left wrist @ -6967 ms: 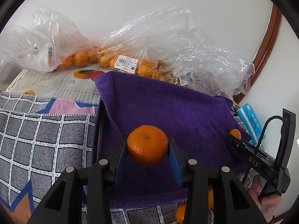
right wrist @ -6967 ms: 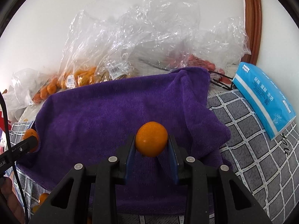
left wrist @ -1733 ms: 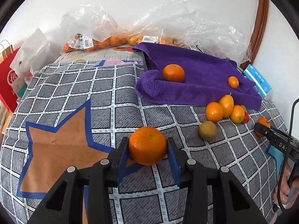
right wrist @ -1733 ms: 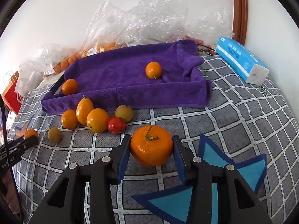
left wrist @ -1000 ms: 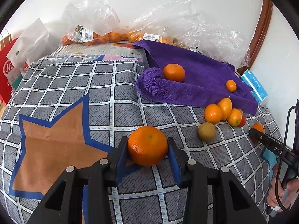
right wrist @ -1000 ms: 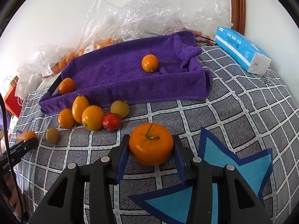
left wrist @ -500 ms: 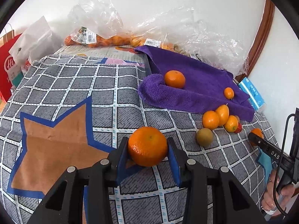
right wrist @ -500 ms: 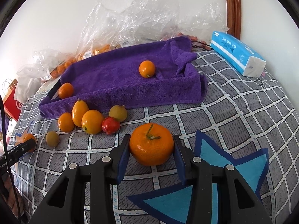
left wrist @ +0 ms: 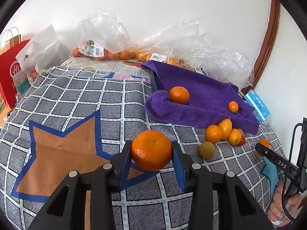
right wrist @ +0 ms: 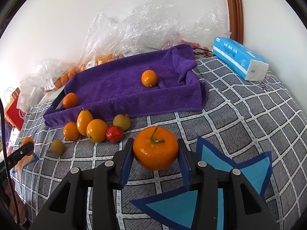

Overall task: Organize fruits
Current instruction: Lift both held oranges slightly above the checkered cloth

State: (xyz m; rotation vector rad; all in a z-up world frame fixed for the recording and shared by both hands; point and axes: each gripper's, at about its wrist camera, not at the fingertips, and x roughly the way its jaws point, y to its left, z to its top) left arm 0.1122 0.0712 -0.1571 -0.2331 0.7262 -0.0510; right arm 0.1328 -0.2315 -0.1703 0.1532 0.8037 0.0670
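At the bottom centre of the left wrist view, the left tool [left wrist: 152, 153] is closed on an orange [left wrist: 151, 150], its blue pads pressing both sides and the fruit carried above the checked cloth [left wrist: 80, 95] of the desk. At the bottom centre of the right wrist view, the right tool [right wrist: 155, 155] likewise grips a stemmed orange [right wrist: 155, 150], stem up, over the same cloth. Beyond the right tool, to the upper left of its frame, a loose cluster lies on the cloth: a red fruit [right wrist: 114, 131], a round orange fruit [right wrist: 96, 130], an oval one [right wrist: 84, 121] and two greenish-brown ones [right wrist: 121, 122] [right wrist: 57, 147]. Just behind the cluster, and touching it or nearly so, is the front fold of the purple towel [right wrist: 124, 88], which already holds two oranges, one near its left end [right wrist: 70, 100] and one toward its right [right wrist: 149, 78]. The move probably turns on this: the towel lies ahead and slightly left of the right tool, but ahead and to the right of the left tool, in the upper right of the left view. The right tool looks the nearer of the two, though the cluster sits between it and the towel. Farthest back, clear plastic bags [right wrist: 134, 25] of fruit lean against the wall, with a blue tissue pack [right wrist: 239, 57] at the upper right.
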